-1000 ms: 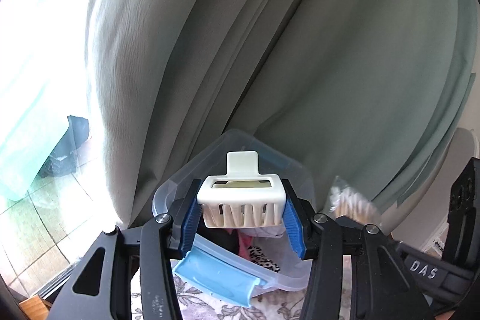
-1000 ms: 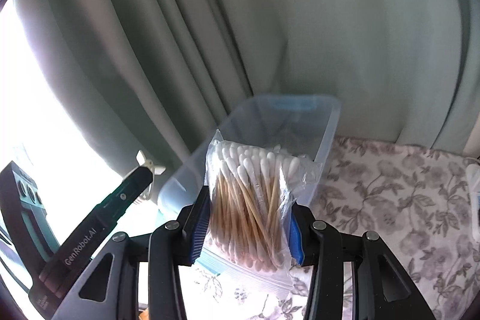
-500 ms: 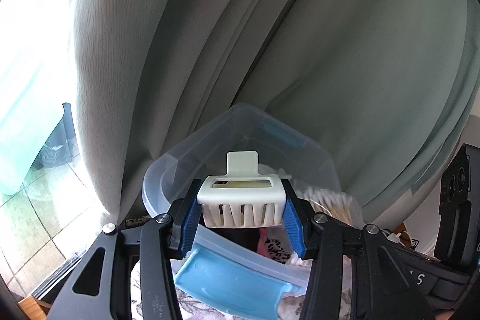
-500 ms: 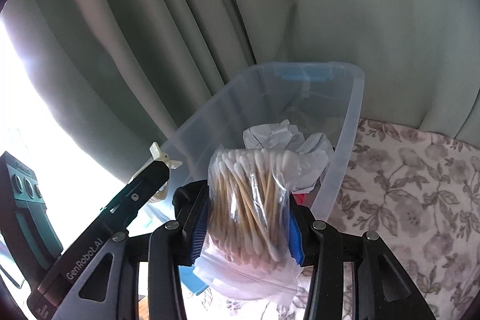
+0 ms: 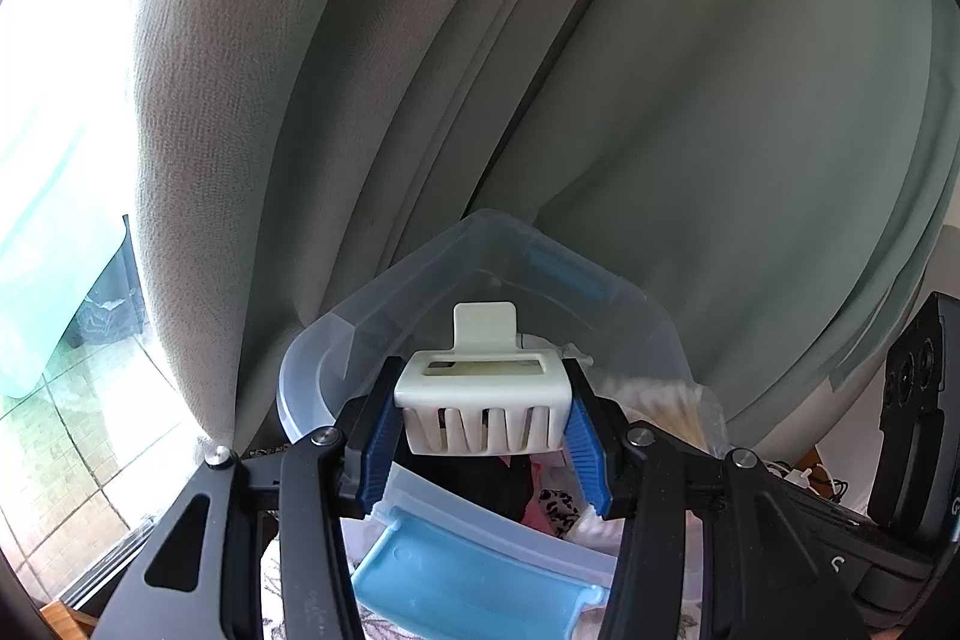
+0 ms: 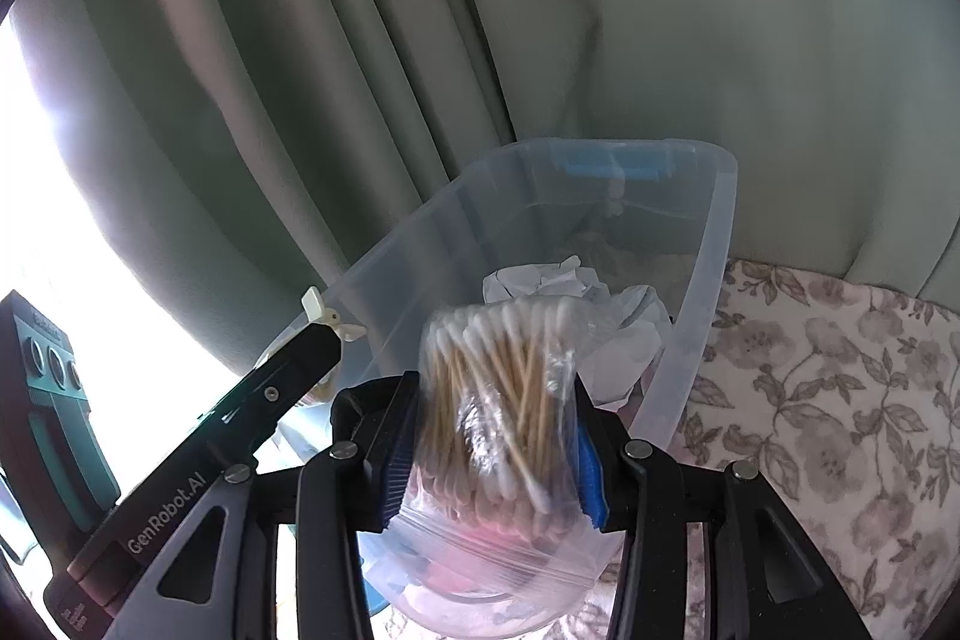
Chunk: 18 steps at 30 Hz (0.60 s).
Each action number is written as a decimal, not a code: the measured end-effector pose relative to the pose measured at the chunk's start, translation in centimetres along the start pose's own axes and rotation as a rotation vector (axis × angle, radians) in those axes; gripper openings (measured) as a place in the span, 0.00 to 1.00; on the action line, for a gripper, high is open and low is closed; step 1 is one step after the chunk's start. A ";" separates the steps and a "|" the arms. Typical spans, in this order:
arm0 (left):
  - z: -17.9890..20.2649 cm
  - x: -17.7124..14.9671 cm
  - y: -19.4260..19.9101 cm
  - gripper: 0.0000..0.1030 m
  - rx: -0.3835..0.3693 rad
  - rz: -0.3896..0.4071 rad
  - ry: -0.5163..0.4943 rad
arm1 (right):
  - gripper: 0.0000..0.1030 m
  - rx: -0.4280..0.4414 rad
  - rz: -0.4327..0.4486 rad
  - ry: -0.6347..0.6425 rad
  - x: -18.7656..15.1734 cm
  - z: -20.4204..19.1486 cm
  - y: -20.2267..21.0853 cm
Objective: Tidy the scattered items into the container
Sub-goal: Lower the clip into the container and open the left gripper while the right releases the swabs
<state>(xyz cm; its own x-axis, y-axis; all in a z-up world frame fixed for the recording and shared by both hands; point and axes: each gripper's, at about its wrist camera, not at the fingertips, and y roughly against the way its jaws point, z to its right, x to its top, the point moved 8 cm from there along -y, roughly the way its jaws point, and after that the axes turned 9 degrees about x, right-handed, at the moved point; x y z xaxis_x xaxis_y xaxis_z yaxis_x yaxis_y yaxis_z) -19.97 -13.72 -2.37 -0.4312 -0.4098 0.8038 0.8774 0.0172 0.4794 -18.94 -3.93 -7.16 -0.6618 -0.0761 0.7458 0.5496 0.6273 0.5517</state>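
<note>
My left gripper is shut on a cream-white hair claw clip and holds it just over the near rim of the clear plastic container. My right gripper is shut on a clear zip bag of cotton swabs, held above the near end of the same container. Crumpled white paper lies inside the container, and a leopard-print item shows through its near wall. The left gripper also appears in the right wrist view at lower left, with the clip's tip at its end.
Grey-green curtains hang right behind the container. It stands on a floral tablecloth. A blue latch handle sits on its near end. A bright window is at the left.
Both grippers have sunk toward the container and moved closer over it, each still gripping its item. The container now fills more of both views.
</note>
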 end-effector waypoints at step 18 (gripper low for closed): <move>-2.8 0.0 0.9 0.52 -0.023 -0.007 0.022 | 0.49 0.022 0.010 -0.008 -0.1 0.2 0.3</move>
<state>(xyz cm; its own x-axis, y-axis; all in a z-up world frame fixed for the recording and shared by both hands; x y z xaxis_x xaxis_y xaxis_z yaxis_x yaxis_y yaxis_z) -18.64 -16.23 -2.91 -0.4332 -0.4297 0.7922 0.8790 -0.0070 0.4768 -18.85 -3.61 -7.16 -0.6604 -0.0641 0.7482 0.5449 0.6447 0.5362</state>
